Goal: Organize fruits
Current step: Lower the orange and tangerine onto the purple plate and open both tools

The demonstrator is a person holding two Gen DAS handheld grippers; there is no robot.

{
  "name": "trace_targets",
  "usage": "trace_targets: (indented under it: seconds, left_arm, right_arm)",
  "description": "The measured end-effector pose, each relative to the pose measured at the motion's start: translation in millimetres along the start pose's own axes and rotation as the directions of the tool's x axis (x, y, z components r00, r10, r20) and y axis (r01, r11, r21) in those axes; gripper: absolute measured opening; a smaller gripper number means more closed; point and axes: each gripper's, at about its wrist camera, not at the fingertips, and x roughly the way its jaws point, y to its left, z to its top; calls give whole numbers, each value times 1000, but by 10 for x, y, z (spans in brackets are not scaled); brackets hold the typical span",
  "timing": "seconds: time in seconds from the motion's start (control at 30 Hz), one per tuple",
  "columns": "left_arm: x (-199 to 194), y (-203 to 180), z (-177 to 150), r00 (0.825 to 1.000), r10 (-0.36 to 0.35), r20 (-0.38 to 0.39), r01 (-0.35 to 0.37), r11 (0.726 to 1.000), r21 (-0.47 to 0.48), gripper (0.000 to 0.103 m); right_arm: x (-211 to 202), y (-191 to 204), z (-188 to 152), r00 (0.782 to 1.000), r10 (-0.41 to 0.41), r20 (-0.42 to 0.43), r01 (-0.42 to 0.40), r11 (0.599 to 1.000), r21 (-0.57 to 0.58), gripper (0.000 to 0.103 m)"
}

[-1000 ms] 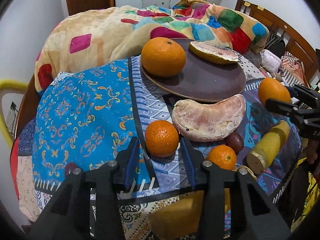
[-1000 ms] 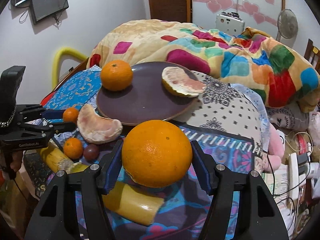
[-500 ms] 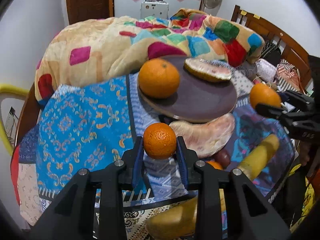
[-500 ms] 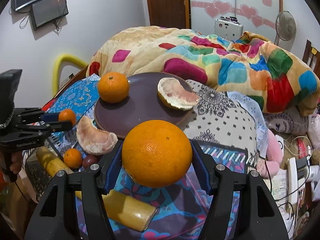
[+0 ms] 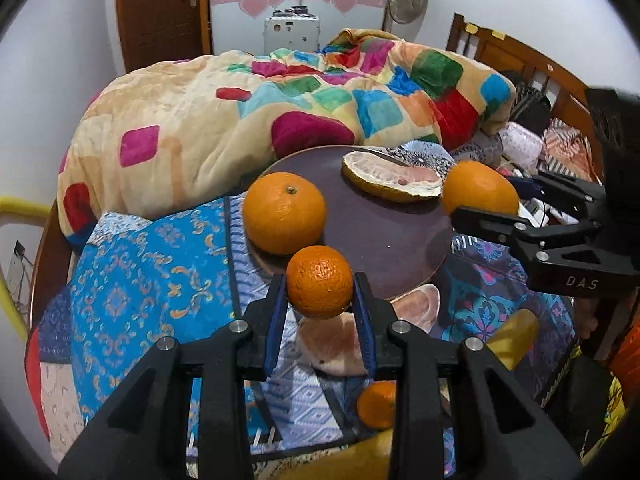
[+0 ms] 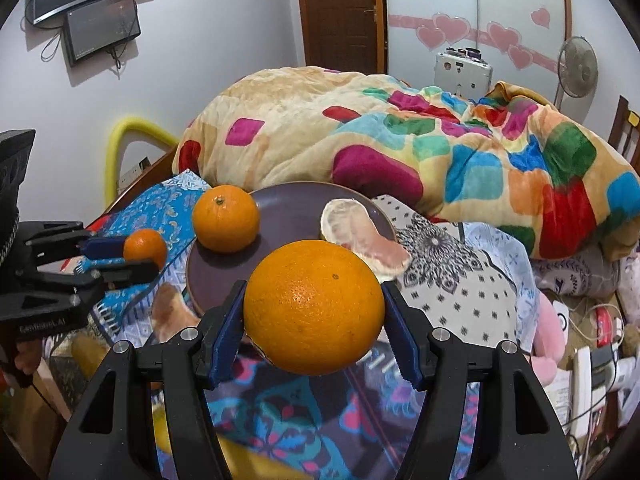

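The left gripper (image 5: 320,296) is raised, its blue-padded jaws closed on a small orange (image 5: 320,282). The right gripper (image 6: 314,330) is raised too, its jaws spread wide and clamped around a large orange (image 6: 314,306).

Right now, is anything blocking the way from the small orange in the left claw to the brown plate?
Partly. The small orange in the left claw hangs at the plate's near rim, where the large orange sits just behind it. The bare middle to its right looks open.
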Motion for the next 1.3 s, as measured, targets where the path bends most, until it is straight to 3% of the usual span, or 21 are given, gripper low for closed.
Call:
trace_targets:
  seconds: [0.27,0.7,0.77,0.93,1.1,1.3]
  left_arm:
    - [317,-7,62,997,-33,-65,31,999,-29,32]
    - [490,-8,106,995,-18,-102,16,999,-28,33]
    - [487,-18,109,995,-12,-104,10,1000,-21,35]
    - [440,-22,113,996,-1,-89,-1,1000,-24,55]
    - [368,42,100,996,-2,-85,-2,999,-49,55]
    - [139,141,47,998,4,-58,-9,996,-87,55]
  right_arm:
    - [255,29,31,998,17,-52,-18,1000,-9,62]
    - [435,52,44,994,-19,-107,12,998,-60,62]
    - [445,63,45,993,-26,-113,18,997,-68,63]
    - [451,78,46,993,-32,-117,23,997,-73,63]
    - [383,65,31,993,-8,-115,1,999,-53,68]
    - [139,71,14,997,-36,-73,32,998,-56,71]
